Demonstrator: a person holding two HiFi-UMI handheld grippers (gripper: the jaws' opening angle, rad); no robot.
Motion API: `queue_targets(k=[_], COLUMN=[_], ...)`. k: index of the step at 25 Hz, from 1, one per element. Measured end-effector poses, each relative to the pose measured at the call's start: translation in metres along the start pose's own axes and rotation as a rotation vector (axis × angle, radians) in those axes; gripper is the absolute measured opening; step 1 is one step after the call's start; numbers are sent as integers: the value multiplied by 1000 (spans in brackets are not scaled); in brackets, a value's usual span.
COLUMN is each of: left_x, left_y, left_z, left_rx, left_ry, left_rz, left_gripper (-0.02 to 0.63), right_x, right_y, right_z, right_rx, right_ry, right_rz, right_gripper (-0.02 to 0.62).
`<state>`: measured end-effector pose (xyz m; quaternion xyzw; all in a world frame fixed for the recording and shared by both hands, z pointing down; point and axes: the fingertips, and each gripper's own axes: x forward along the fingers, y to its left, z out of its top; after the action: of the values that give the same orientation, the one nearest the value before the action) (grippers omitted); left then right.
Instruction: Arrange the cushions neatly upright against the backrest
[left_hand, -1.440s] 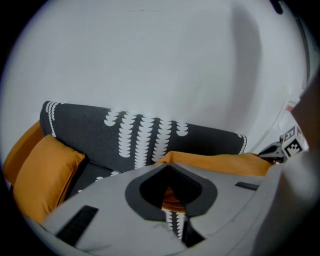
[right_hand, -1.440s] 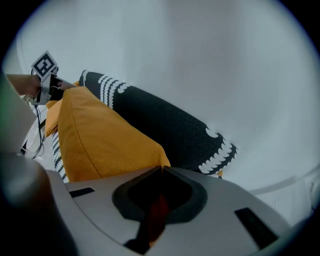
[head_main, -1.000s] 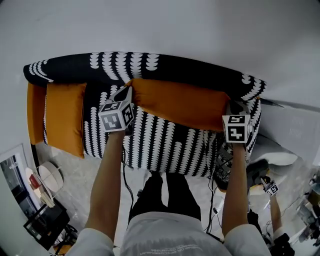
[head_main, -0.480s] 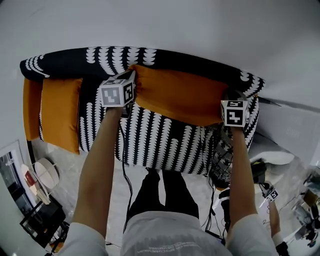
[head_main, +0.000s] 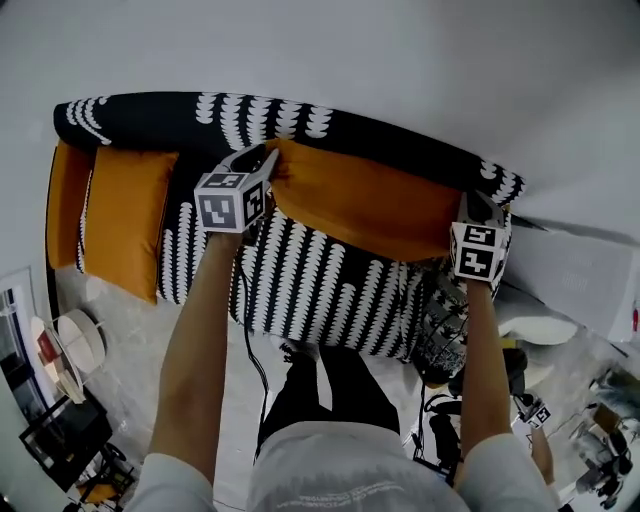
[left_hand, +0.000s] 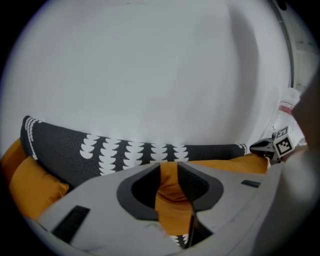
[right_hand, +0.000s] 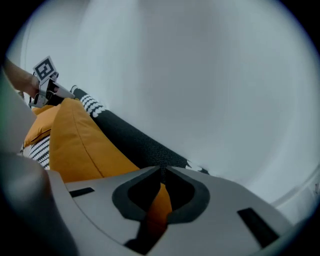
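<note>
**Long cushion: position relative to both grippers**

1. Left gripper (head_main: 268, 163). My jaws here have just been opening and now stand spread. The left end of the cushion (head_main: 365, 205) lies in the gap between them, and I judge that the pads are not pressing on it.

2. Right gripper (head_main: 478, 212). The jaws are pressed nearly together and pinch the fabric at the cushion's right end. This is the only grip on the cushion.

3. Axis. The cushion's long axis runs straight from one gripper to the other, level with the backrest (head_main: 250, 125) and parallel to it. In the head view it slopes slightly down toward the right. Each gripper points forward and down at its own end, so the cushion lies directly ahead of both. Neither hand is nearer to it than the other.

4. Location. The cushion stands on its long edge on the seat (head_main: 320, 290), with its far face against the backrest, in the right-hand part of the sofa. Two more orange cushions (head_main: 125, 225) sit at the sofa's left end, well apart from it.

5. Next move, as I judge it. It depends on the axis staying parallel to the backrest. If the right end is released while leaning forward, that end may tip toward the seat. Draw the left jaws straight back, clear of the fabric.
</note>
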<state>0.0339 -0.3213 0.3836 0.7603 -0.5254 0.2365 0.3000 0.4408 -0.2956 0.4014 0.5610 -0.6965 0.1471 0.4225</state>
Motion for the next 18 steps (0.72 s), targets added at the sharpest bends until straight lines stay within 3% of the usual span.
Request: queue_targets(k=[3,6,9,14,18], left_x=[-22,-57,-99,-195,-277], left_y=[0,-6,-6,31,55], left_z=[5,-1,-19,-53,-74], left_rx=[33,12,3,152,137], left_ry=[-34,-65,-79,-72,-126], left_rz=[-15,-48,-60,65,155], left_gripper=[150,152,152,149,107], right_x=[-21,-62,-103,-153,-197], right_y=[4,11,34,107,168], right_z=[28,57,76,112,127], right_rx=[-16,19,44,-16,-97], right_ry=[-74,-162,-227,-316,-349], right_rz=[-40,-111,-125,-31,83], right_gripper=[12,12,12,12,11])
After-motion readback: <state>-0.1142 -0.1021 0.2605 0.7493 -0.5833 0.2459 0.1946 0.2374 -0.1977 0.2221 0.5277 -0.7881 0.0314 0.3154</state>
